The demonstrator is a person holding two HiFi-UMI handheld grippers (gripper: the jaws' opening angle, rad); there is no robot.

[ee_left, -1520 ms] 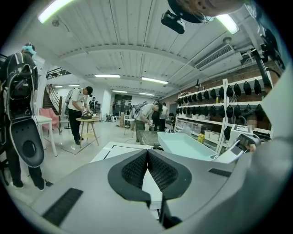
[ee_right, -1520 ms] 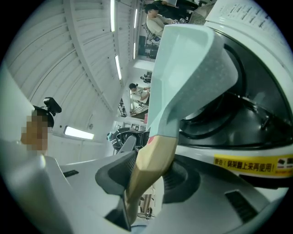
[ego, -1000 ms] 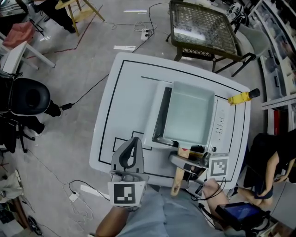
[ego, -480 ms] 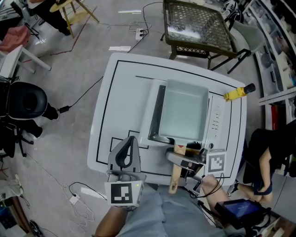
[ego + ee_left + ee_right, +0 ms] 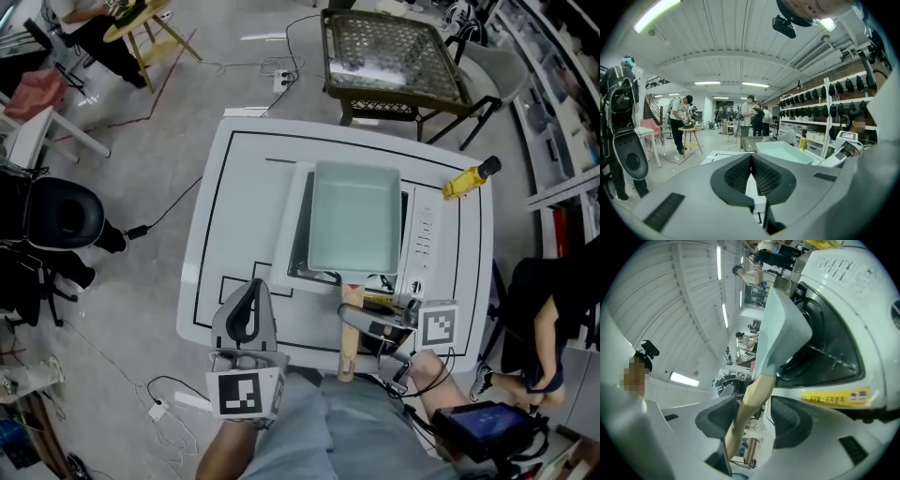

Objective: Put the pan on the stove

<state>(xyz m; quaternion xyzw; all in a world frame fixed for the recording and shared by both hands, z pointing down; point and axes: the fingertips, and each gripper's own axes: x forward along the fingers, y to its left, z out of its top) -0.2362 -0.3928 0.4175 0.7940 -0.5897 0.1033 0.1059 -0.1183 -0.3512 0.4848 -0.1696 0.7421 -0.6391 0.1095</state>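
Left gripper (image 5: pixel 751 158) closed; right gripper (image 5: pixel 754 412) just widening.

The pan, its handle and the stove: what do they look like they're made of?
Pan: probably coated or enamelled metal; its pale mint surface is smooth and evenly matte, with thin straight walls.
Handle: likely bare wood, light tan and unpainted.
Stove: white casing with a slight gloss, either plastic or painted metal; the look leaves that open.
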